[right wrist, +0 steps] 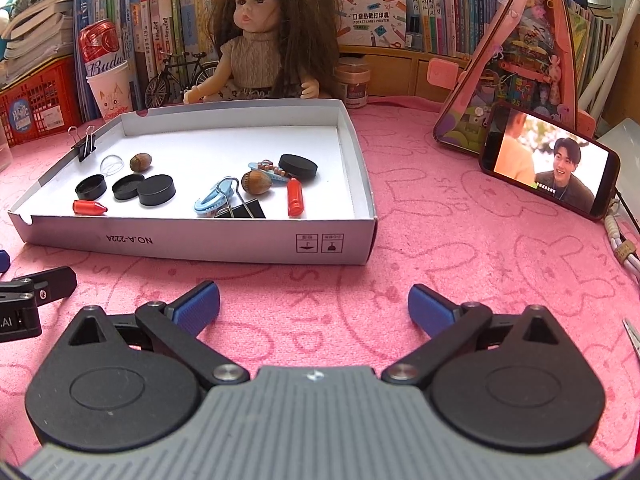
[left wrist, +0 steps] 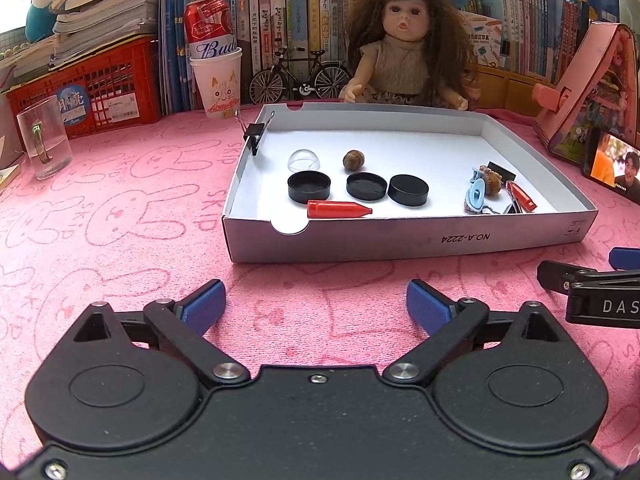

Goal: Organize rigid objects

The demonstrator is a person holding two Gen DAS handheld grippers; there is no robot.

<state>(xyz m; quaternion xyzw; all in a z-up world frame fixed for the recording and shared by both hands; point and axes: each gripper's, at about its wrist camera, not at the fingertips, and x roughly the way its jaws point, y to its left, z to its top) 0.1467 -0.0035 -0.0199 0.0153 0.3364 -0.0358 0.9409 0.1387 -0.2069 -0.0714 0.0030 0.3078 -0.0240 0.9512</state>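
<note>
**Both grippers wide and empty in front of the tray**

Your left gripper (left wrist: 316, 300) hovers over the pink cloth (left wrist: 120, 216) on the bench, its blue fingers (left wrist: 206, 304) spread far apart with nothing between them. Your right gripper (right wrist: 314, 304) sits just beside it, its fingers (right wrist: 198, 306) equally wide and empty.

Ahead of both lies the shallow white box tray (left wrist: 400, 236), which holds the small objects. On its left half you see a clear dome (left wrist: 304, 160), a brown nut (left wrist: 353, 159), three black round lids (left wrist: 367, 186) in a row and a red bullet-shaped piece (left wrist: 338, 209) lying nearest the front wall. A black binder clip (left wrist: 255, 132) is clamped on the tray's left wall. On the right half, a light blue hair clip (right wrist: 214, 200), a second nut (right wrist: 256, 182), another binder clip (right wrist: 240, 210), a second red piece (right wrist: 295, 197) and a fourth black lid (right wrist: 298, 166) are clustered close together, some touching.

Behind the tray sits a doll (left wrist: 404, 44), and to the right a phone (right wrist: 548, 164) leans with its screen lit.
</note>
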